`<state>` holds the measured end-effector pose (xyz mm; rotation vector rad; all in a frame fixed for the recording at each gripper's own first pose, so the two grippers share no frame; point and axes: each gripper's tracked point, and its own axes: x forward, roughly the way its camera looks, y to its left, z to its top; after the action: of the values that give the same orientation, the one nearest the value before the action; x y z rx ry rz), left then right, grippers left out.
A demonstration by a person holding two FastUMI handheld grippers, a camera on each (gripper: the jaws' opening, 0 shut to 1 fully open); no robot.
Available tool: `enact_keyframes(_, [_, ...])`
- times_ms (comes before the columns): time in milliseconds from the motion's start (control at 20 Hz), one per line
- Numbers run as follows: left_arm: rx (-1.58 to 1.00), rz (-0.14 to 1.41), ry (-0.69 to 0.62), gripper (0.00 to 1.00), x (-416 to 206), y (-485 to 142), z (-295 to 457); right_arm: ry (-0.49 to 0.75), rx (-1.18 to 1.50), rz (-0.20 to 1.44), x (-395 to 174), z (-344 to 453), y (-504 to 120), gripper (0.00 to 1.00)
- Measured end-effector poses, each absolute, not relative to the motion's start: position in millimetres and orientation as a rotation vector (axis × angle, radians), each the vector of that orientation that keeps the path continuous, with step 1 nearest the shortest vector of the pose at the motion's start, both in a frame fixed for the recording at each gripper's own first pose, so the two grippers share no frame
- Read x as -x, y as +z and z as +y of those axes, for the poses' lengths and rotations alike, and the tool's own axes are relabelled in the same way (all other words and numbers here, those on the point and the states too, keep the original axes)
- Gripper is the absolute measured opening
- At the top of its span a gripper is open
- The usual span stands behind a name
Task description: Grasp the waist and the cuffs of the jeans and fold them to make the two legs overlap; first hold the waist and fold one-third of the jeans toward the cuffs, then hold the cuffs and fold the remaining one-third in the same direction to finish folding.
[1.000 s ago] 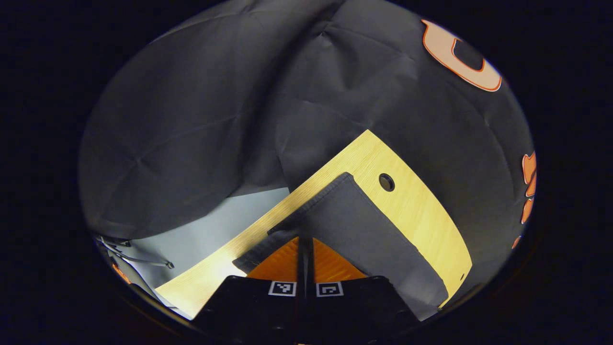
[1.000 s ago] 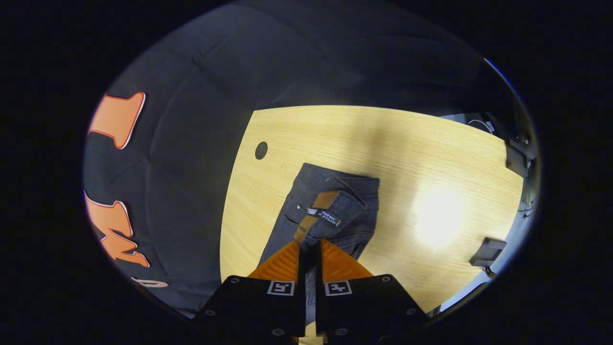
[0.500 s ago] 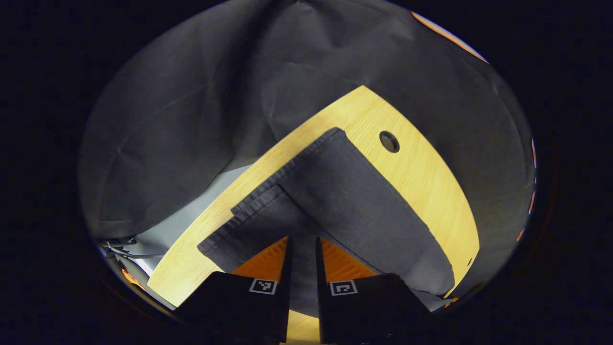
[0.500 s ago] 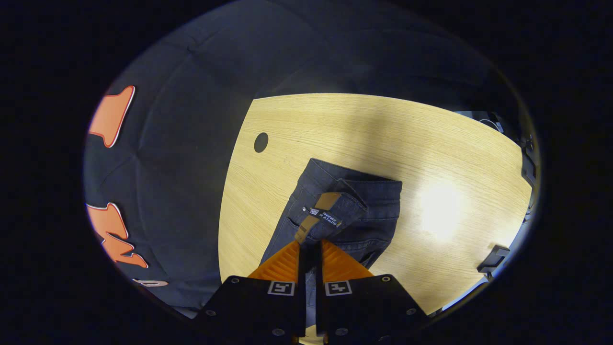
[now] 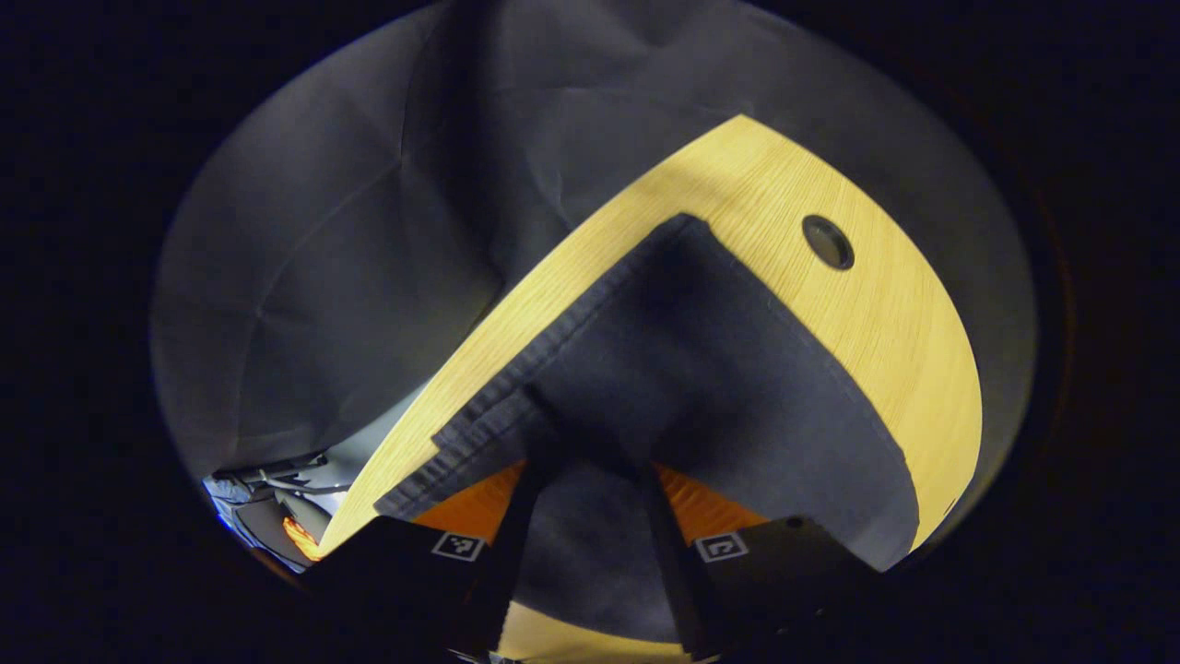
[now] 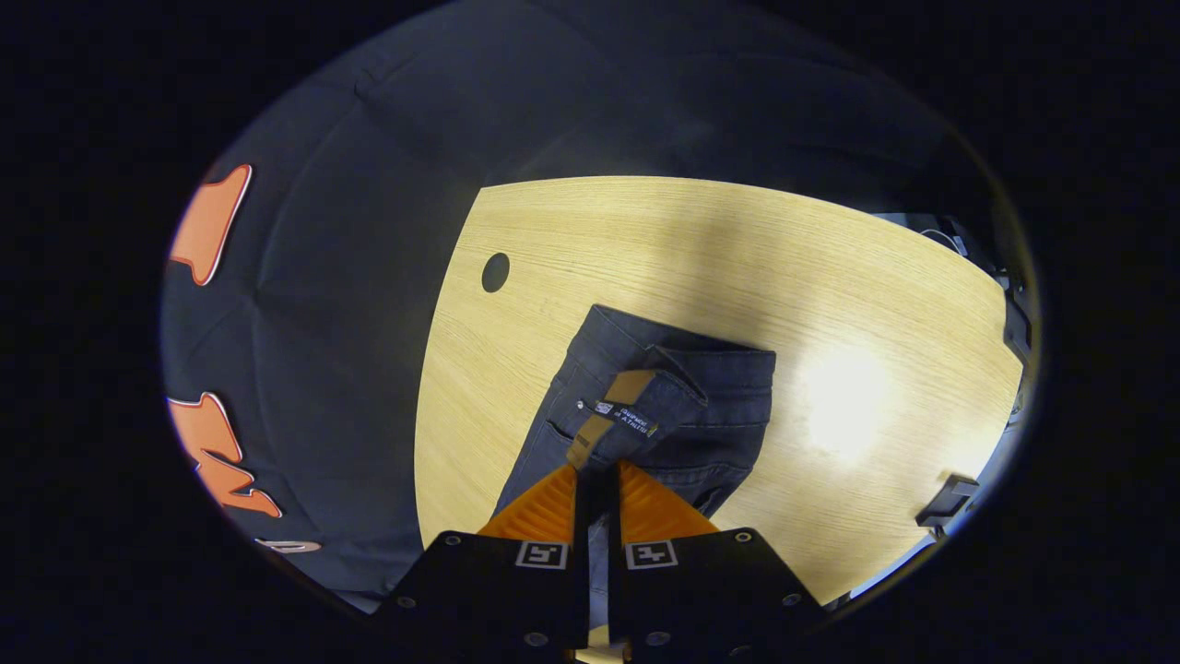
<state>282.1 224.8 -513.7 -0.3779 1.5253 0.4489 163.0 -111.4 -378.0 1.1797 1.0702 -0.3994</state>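
Dark jeans (image 5: 701, 369) lie on the wooden table (image 5: 867, 314), legs stacked, with the cuff hems (image 5: 489, 420) near the table's left edge. My left gripper (image 5: 585, 472) stands open just over the cuffs, its fingers spread wide with loose fabric lying between them. In the right gripper view the waist end of the jeans (image 6: 682, 415), with a brown patch (image 6: 613, 406), is bunched and lifted slightly. My right gripper (image 6: 597, 475) is shut on the waistband there.
A round cable hole (image 5: 827, 242) (image 6: 495, 272) sits in the table near the jeans. A small black object (image 6: 940, 498) lies at the table's (image 6: 701, 249) right edge. Cables (image 5: 277, 470) lie on the grey floor beyond the left edge. Black cloth hangs behind the table.
My left gripper has opened, letting go of the cuffs, and has dropped closer to the table. The right gripper has kept its hold on the waist and barely moved.
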Motion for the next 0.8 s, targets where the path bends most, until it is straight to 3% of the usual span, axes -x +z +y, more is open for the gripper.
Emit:
enact_keyframes(50, [0.389, 1.501, 0.440, 0.72, -285, -514, 222, -0.401, -1.176, 1.072, -163, -111, -379, 0.08])
enact_keyframes(150, [0.408, 1.498, 0.436, 0.53, -282, -514, 225, -0.405, -1.177, 1.071, -165, -112, -380, 0.09])
enact_keyframes(250, [0.492, 1.463, 0.468, 0.10, -285, -508, 231, -0.406, -1.175, 1.072, -165, -111, -382, 0.09])
enact_keyframes(300, [0.518, 1.457, 0.449, 0.03, -280, -507, 228, -0.405, -1.173, 1.073, -164, -111, -381, 0.08])
enact_keyframes(800, [0.611, 1.180, 0.288, 0.01, -343, -435, 220, -0.378, -1.192, 1.022, -172, -116, -368, 0.08])
